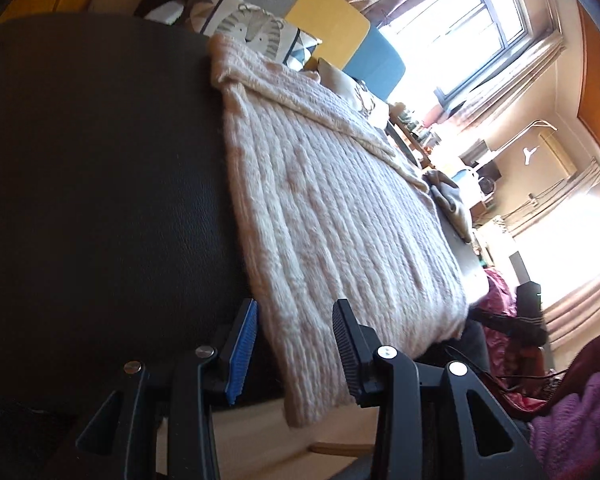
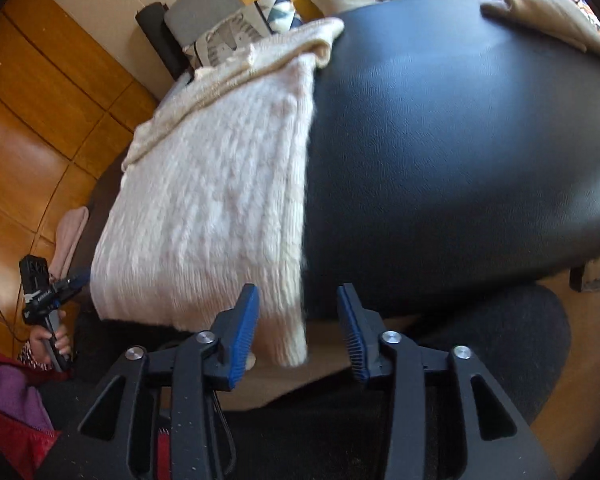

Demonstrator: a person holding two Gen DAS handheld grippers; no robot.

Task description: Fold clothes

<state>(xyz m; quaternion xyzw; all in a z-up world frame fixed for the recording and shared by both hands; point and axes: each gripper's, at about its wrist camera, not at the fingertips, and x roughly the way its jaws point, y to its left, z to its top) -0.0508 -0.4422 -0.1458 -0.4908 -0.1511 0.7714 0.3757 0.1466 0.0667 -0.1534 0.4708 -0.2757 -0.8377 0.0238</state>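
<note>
Two hand-held grippers stand with jaws apart and nothing between the pads. Nearest, the left hand-held gripper (image 1: 296,354) hovers just off the hem of the cream cable-knit sweater (image 1: 331,208), and the right hand-held gripper (image 2: 298,334) hangs above that hem's overhanging corner. Beyond them the sweater lies folded on the black leather-topped desk (image 2: 459,152), its near edge drooping over the rim. Farther off, a beige folded cloth (image 2: 547,12) rests at the desk's far corner, and patterned cushions (image 1: 256,32) sit behind.
</note>
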